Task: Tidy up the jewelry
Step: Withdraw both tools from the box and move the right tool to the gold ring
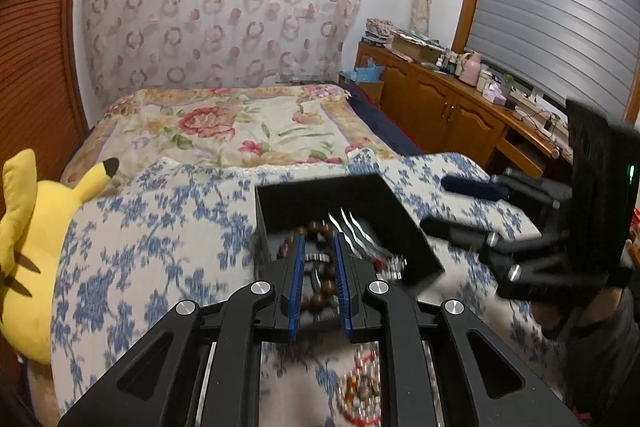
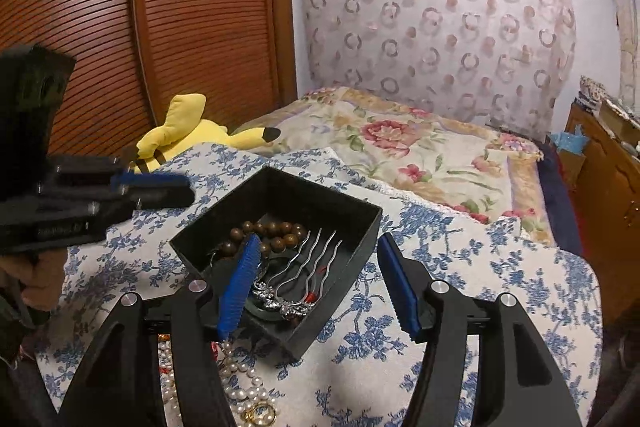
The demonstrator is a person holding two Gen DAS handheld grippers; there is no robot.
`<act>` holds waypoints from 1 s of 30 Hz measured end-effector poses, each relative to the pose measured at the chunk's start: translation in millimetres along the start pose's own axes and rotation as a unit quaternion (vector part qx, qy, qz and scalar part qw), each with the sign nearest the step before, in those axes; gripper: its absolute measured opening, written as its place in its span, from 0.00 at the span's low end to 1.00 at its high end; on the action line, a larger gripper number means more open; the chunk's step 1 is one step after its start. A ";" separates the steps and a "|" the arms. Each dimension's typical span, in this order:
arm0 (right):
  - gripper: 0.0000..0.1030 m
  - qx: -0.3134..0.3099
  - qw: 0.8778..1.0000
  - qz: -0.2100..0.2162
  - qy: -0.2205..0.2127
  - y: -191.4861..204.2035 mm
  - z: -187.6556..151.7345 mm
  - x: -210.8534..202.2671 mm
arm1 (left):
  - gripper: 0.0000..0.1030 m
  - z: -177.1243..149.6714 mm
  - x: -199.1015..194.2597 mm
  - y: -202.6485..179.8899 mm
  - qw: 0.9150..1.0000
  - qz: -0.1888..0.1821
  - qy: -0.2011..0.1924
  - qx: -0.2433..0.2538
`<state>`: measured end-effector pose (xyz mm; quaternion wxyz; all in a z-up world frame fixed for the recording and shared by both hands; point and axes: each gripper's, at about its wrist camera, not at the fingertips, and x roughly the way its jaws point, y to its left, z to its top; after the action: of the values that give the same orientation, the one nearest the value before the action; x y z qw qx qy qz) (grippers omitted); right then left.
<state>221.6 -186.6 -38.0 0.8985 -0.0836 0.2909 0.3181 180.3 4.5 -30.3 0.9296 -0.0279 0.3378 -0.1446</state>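
Note:
A black open box (image 2: 362, 227) (image 1: 416, 231) stands on a table with a blue floral cloth. Inside lie a brown wooden bead bracelet (image 2: 272, 233) and a silver hair comb (image 2: 308, 267). My left gripper (image 1: 319, 247) is narrowly open above the box, the bead bracelet (image 1: 320, 231) seen between its blue pads; whether it grips anything I cannot tell. It also shows at the left of the right wrist view (image 2: 160, 187). My right gripper (image 2: 316, 247) is wide open over the box's near side, empty. A pearl necklace (image 2: 240, 379) and a gold ring (image 2: 262, 413) lie on the cloth in front.
A yellow Pikachu plush (image 2: 188, 135) (image 1: 32, 251) lies at the table's left. A bed with a floral blanket (image 1: 240, 123) is behind. Wooden cabinets (image 1: 448, 107) with clutter stand at right. A beaded piece (image 1: 360, 387) lies on the cloth under my left gripper.

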 end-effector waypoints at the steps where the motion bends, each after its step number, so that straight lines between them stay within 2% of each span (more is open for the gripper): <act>1: 0.61 0.000 1.000 -0.002 0.000 2.0 -1.7 -3.6 | 0.13 -6.3 -3.1 -0.4 1.000 -0.001 0.003 -0.002; 15: 0.61 0.021 0.999 -0.016 0.041 27.5 -75.6 -36.9 | 0.14 -77.5 -24.6 -10.4 0.999 -0.005 0.047 -0.008; 19: 0.61 0.025 0.998 -0.019 0.060 31.0 -93.5 -36.7 | 0.20 -89.8 -29.0 -13.2 0.999 -0.007 0.048 -0.009; 21: 0.55 0.021 0.997 -0.018 0.070 34.0 -98.5 -35.2 | 0.20 -95.1 -31.2 -14.3 0.999 -0.009 0.050 -0.010; 24: 0.51 0.015 0.997 -0.019 0.080 38.6 -103.1 -31.2 | 0.27 -97.9 -33.5 -15.9 0.999 -0.009 0.050 -0.009; 26: 0.48 0.012 0.996 -0.018 0.087 41.5 -104.0 -27.4 | 0.41 -99.0 -36.4 -17.0 0.999 -0.006 0.047 -0.007; 30: 0.46 0.004 0.995 -0.025 0.095 46.5 -102.3 -21.6 | 0.61 -100.2 -42.4 -16.1 0.999 0.003 0.038 -0.008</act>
<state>131.2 -195.7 -107.6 0.8749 -0.1170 0.3738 0.2848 81.6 5.9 -78.8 0.9162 -0.0284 0.3744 -0.1402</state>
